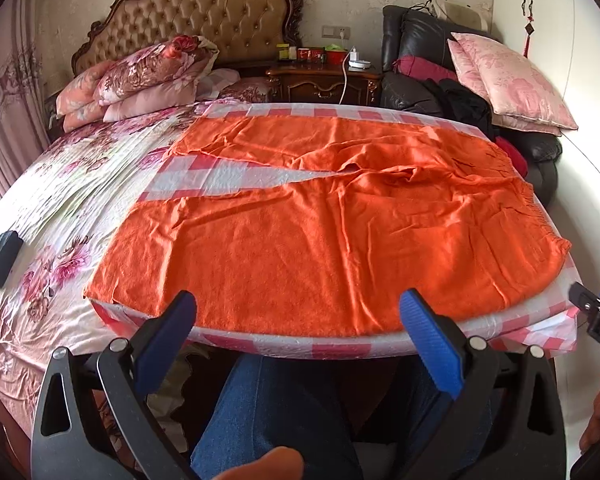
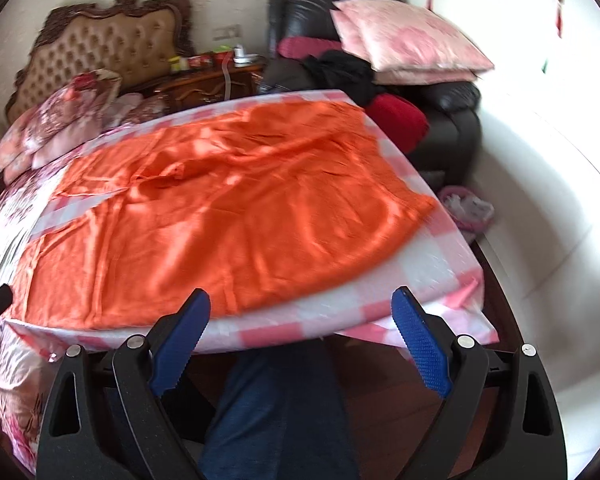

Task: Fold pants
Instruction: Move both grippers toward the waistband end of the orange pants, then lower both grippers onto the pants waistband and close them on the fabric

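The right wrist view is motion-blurred; fabric detail there is hard to read. In the left wrist view only a dark corner of the right claw (image 1: 596, 312) shows at the frame's right edge, and the lower parts of both claws are cut off by the frame. The board's underside is hidden behind a blue-jeaned leg (image 1: 276, 408).

Left claw (image 1: 296, 312): jaws wide apart, holding nothing, blue pads (image 1: 432, 340) hovering at the near edge of the pants (image 1: 320, 220); contact with the cloth cannot be confirmed. Right claw (image 2: 300, 312): jaws likewise wide apart and empty, pads (image 2: 420, 344) over the checked board (image 2: 340, 300) by the waist end.

The pants (image 2: 220, 216) are orange, spread flat and unfolded on the pink-checked board (image 1: 228, 172), which rests on the bed (image 1: 60, 208). Both legs run leftward with a wedge of board showing between them; the gathered waistband (image 1: 540, 216) lies to the right. Shallow wrinkles cross the fabric.
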The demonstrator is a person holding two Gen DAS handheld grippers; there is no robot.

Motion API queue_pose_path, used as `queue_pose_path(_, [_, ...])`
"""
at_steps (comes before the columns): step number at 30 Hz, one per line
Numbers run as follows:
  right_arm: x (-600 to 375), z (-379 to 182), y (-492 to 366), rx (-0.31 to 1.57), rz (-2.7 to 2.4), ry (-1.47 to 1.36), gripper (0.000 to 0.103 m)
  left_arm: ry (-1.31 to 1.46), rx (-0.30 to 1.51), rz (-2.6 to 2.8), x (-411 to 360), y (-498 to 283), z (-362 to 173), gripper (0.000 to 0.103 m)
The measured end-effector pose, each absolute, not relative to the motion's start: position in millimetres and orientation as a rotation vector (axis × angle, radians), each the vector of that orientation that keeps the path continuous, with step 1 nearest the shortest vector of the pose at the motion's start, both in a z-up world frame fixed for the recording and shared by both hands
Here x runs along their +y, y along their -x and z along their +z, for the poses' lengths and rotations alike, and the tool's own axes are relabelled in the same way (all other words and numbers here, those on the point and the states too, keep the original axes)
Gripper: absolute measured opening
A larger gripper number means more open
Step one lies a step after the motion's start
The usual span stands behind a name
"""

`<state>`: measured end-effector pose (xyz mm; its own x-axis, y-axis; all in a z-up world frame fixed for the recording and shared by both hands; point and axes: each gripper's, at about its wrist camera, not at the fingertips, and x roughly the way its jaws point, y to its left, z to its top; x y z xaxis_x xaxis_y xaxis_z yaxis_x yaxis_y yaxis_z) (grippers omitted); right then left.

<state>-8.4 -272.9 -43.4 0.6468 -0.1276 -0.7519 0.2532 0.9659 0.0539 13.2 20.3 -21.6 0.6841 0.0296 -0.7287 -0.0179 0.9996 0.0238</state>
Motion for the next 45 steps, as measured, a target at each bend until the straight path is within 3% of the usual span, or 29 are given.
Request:
queue_pose_path(11, [-337.4,-78.0,-9.4,0.923,-0.321,-0.23,0.089,0.055,0.878,0.062,58.3,-42.5,-52.2,0.101])
queue_pose_path(18, [-348.1,-66.8,-54.7,0.912,-0.305,-0.198,0.09,0.03,0.861,0.081,74.6,-81.0,-51.8,0.101])
queue_pose_path(32, [-332.3,-50.4,-146.7,0.929,-0.242,-0.112,0.09,-0.012,0.85,0.211,123.5,-177.4,-38.6,0.101])
queue_pose_path(45, [-313.2,-54.8,-171.2,0.954,-0.207,-0.082,0.091,-0.018,0.87,0.202,124.5,-190.9,-47.1,0.101])
